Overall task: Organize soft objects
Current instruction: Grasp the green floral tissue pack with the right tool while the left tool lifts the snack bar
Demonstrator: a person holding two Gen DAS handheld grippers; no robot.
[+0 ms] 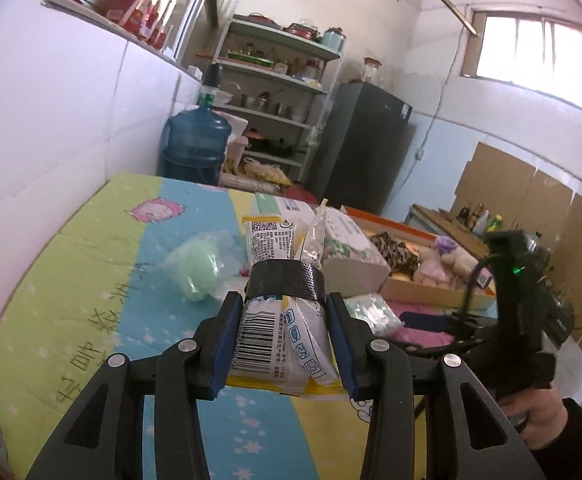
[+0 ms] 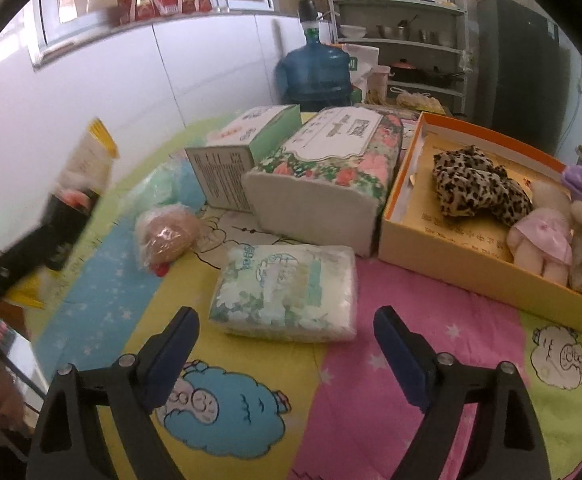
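Plastic-wrapped cloth pack (image 1: 281, 328) between left gripper (image 1: 281, 344) fingers (image 1: 223, 344)

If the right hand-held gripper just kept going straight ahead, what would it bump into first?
Probably the small tissue pack, lying just ahead between the open right hand-held gripper's fingers; the floral tissue pack sits behind it.

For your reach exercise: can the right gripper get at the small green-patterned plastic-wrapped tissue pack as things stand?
Probably yes. The right gripper has its jaws open, and the small green-patterned plastic-wrapped tissue pack lies just ahead with nothing between.
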